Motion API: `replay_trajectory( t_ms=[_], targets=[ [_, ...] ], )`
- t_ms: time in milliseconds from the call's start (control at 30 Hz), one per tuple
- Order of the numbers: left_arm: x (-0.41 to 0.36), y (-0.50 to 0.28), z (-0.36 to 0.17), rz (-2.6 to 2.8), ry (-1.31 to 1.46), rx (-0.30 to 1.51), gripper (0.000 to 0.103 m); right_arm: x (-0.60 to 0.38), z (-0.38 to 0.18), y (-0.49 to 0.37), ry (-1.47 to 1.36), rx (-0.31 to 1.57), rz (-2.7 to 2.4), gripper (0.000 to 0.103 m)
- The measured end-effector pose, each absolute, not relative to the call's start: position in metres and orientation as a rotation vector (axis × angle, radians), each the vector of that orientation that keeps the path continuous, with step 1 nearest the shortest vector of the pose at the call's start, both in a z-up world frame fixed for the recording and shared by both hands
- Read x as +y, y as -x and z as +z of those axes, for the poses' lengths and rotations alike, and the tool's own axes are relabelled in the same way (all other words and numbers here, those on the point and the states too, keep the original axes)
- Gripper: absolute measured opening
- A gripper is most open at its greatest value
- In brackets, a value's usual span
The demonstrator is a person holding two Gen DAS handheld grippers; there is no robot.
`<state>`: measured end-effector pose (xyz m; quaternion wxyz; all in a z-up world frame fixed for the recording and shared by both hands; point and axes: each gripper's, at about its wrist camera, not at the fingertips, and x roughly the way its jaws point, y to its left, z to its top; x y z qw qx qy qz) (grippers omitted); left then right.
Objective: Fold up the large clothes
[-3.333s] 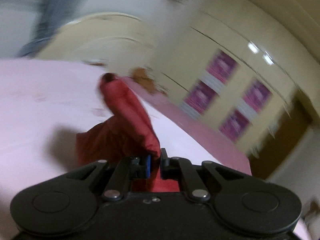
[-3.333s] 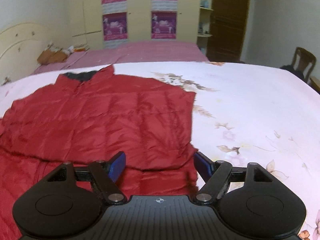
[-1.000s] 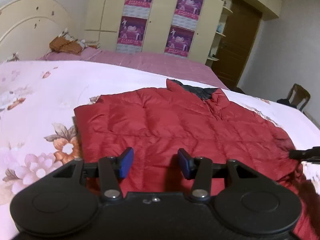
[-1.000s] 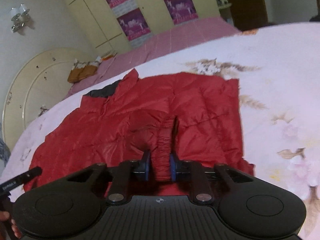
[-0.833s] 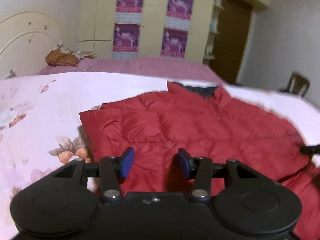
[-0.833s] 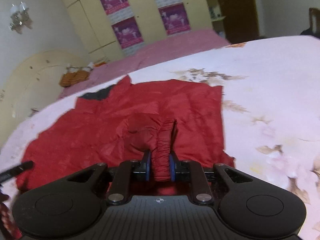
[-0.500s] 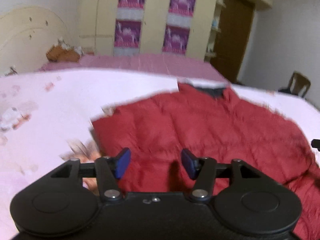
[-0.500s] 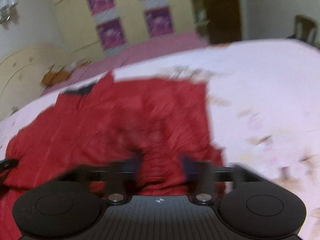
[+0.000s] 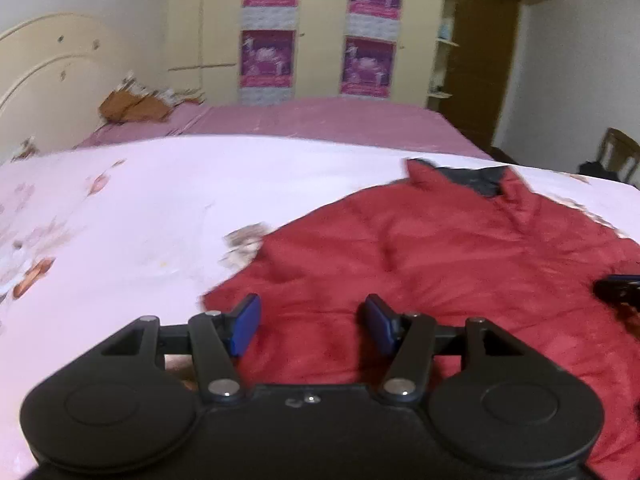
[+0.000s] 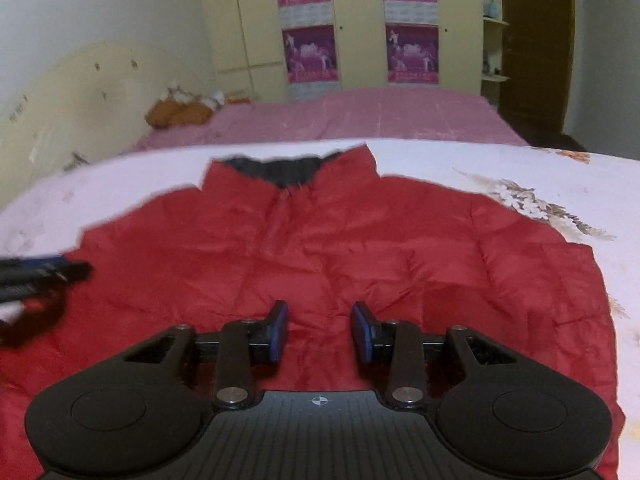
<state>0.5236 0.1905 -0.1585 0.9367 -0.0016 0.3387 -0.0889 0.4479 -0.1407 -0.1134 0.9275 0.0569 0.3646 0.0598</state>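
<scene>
Roughly, the red jacket (image 10: 340,264) is laid on the bed (image 9: 132,208), collar toward its far edge, sleeves seemingly tucked in; lengthwise folds are left. Nothing is held by the left gripper (image 9: 312,326) or right gripper (image 10: 319,330): jaws apart, empty.

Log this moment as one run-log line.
left gripper: open, empty | right gripper: open, empty | red jacket: flat on bed, collar far side | phase: between folds
</scene>
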Motion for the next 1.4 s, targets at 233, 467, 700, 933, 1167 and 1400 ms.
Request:
replay_trajectory(
  t_ms=[233,467,700,933,1167,1400],
  targets=[
    [0.208,-0.516,-0.153,-0.165,0.024,0.687,0.061,-0.175,-0.120,-0.447,-0.138,0.758,-0.009,0.036],
    [0.196,-0.440,-0.110,-0.259,0.095,0.576,0.061,-0.181,-0.081,-0.407,-0.158,0.700,-0.008,0.036],
    [0.165,-0.415,-0.141,-0.320,-0.011,0.680,0.059,-0.174,-0.102,-0.374,-0.139,0.766,-0.031,0.036],
    [0.171,-0.408,-0.141,-0.269,-0.033,0.702,0.059,-0.180,-0.115,-0.377,-0.150,0.780,-0.042,0.036],
    [0.209,-0.364,-0.125,-0.143,0.021,0.692,0.082,-0.229,-0.088,-0.345,-0.291,0.694,-0.192,0.036],
    [0.212,-0.291,-0.124,-0.105,0.051,0.738,0.079,-0.263,-0.067,-0.279,-0.261,0.650,-0.151,0.083]
  ],
)
